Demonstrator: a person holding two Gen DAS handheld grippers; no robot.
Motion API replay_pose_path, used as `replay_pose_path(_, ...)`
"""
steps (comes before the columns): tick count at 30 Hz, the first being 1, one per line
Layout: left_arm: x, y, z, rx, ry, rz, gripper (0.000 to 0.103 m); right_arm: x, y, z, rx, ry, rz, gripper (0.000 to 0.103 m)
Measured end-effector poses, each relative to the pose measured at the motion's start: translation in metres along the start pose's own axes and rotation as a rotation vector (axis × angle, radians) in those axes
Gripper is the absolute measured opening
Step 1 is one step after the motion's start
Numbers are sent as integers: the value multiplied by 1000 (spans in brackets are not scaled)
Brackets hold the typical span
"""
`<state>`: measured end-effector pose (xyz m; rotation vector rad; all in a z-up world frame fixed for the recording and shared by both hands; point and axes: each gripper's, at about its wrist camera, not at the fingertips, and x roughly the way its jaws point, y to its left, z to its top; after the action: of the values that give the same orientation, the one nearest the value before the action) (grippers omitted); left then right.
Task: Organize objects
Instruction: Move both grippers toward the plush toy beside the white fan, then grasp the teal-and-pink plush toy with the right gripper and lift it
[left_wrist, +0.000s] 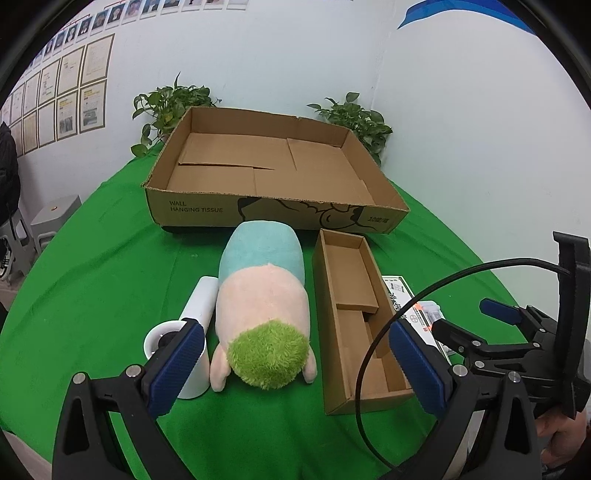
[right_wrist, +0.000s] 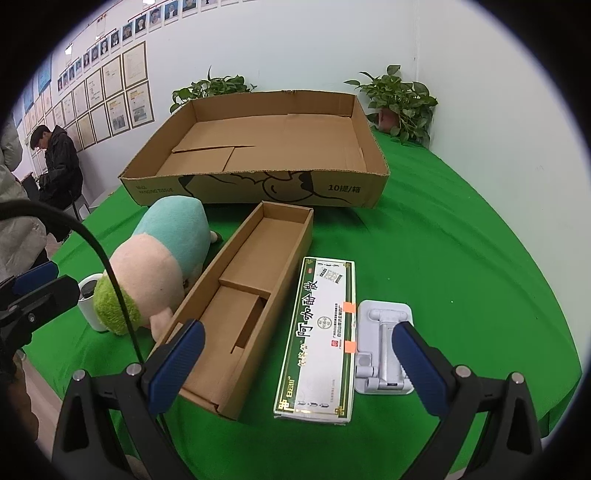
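A large open cardboard tray (left_wrist: 207, 206) (right_wrist: 240, 192) stands at the back of the green table, with nothing in it. In front of it lie a plush toy (left_wrist: 264, 295) (right_wrist: 159, 262) with green hair, a white cylinder (left_wrist: 192, 325) (right_wrist: 90, 299), a long narrow open cardboard box (left_wrist: 354, 321) (right_wrist: 240, 302), a green-and-white packet box (right_wrist: 317, 343) (left_wrist: 397, 291) and a white folding stand (right_wrist: 384, 347). My left gripper (left_wrist: 295, 369) is open, just short of the plush toy's head. My right gripper (right_wrist: 299, 369) (left_wrist: 469, 325) is open over the packet box.
Two potted plants (left_wrist: 173, 107) (left_wrist: 358, 122) stand behind the tray against the white wall. A black cable (left_wrist: 373, 354) loops in front of the narrow box. A person (right_wrist: 59, 166) sits at the far left. The table edge falls off at the left.
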<state>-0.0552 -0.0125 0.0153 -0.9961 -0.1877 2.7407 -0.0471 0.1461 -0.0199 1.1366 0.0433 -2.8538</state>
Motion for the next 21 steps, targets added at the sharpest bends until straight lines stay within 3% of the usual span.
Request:
replay_pose_path(14, 18, 24, 3, -31, 38, -31, 100, 21, 8, 5, -41, 10, 29, 101)
replay_pose_path(21, 17, 53, 3, -59, 53, -84, 99, 3, 6, 16, -145, -158, 175, 101)
